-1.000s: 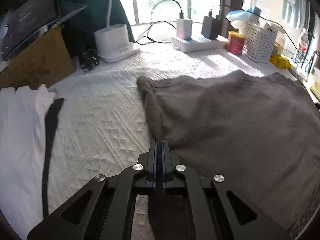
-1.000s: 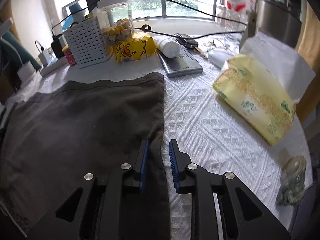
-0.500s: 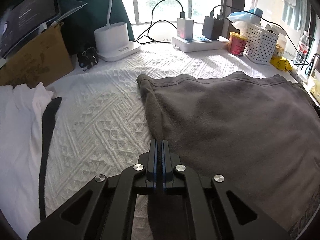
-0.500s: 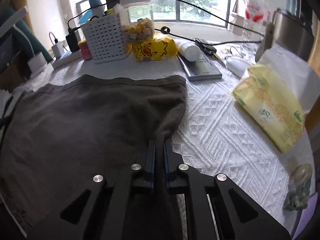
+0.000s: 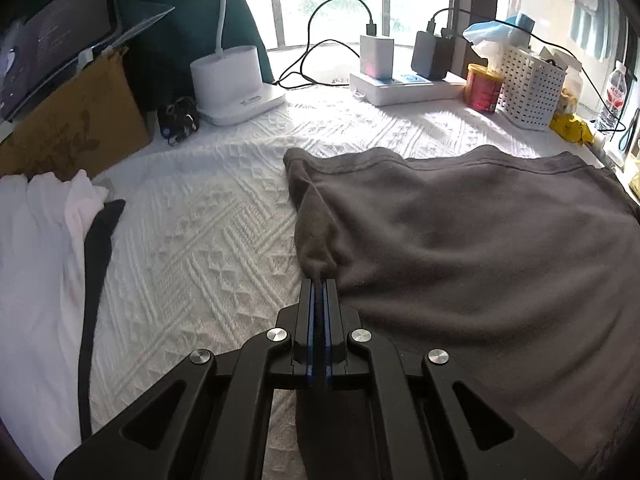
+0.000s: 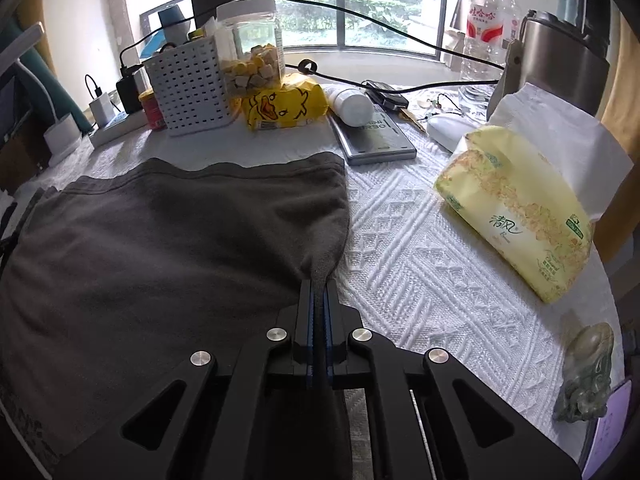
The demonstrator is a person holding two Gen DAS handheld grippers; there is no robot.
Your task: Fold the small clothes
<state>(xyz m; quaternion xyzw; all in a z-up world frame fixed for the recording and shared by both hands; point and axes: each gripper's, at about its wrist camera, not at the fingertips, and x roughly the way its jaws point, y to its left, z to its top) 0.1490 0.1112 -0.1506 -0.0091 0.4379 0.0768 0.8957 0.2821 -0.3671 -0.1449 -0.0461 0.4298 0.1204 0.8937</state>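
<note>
Left wrist view: both claws, left (image 5: 319,280) and right (image 6: 319,280), pinch the grey garment (image 5: 460,248) (stretched sideways between them).

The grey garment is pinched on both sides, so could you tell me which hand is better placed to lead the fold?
Neither clearly: left tongs and right tongs each clamp a side edge of the grey garment, so both should lift together.

A home: a window-side desk (image 6: 420,264) under a white cloth, crowded with chargers (image 5: 376,56), snacks (image 6: 280,106), tissues (image 6: 516,216), a lamp (image 5: 228,80).
</note>
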